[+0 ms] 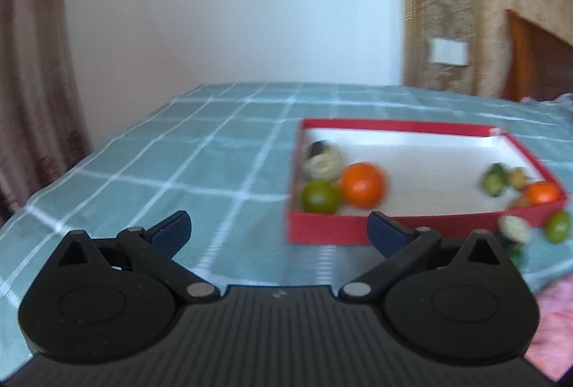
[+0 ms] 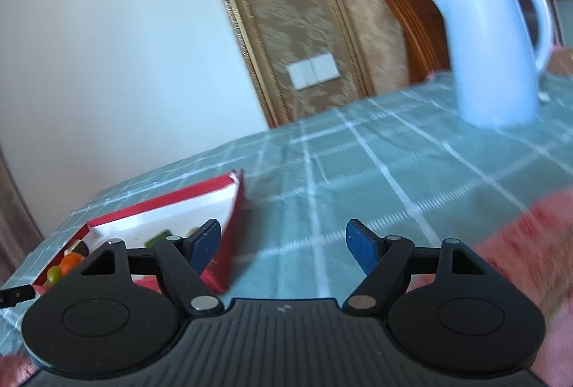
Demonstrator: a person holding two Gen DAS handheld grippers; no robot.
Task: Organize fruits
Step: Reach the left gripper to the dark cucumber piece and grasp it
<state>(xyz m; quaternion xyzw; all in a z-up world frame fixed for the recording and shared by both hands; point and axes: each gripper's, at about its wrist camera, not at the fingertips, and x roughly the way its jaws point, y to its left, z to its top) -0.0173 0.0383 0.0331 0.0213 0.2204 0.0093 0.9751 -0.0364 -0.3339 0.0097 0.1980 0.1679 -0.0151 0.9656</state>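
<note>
A red box with a white inside (image 1: pixel 327 232) lies on the green checked cloth. In its near left corner sit an orange (image 1: pixel 362 184), a green fruit (image 1: pixel 319 196) and a pale striped piece (image 1: pixel 323 160). At its right end lie a dark green piece (image 1: pixel 495 180) and another orange (image 1: pixel 543 192). Outside the box, by its near right corner, lie a green fruit (image 1: pixel 558 225) and a pale sliced piece (image 1: pixel 515 230). My left gripper (image 1: pixel 279 233) is open and empty, left of the box. My right gripper (image 2: pixel 283 243) is open and empty, right of the box (image 2: pixel 234 208).
A white kettle (image 2: pixel 494 46) stands on the cloth at the back right. A pink cloth (image 2: pixel 530 243) lies at the near right edge. A wooden chair back (image 2: pixel 415 28) and a wall are behind the table. Curtains hang at the left.
</note>
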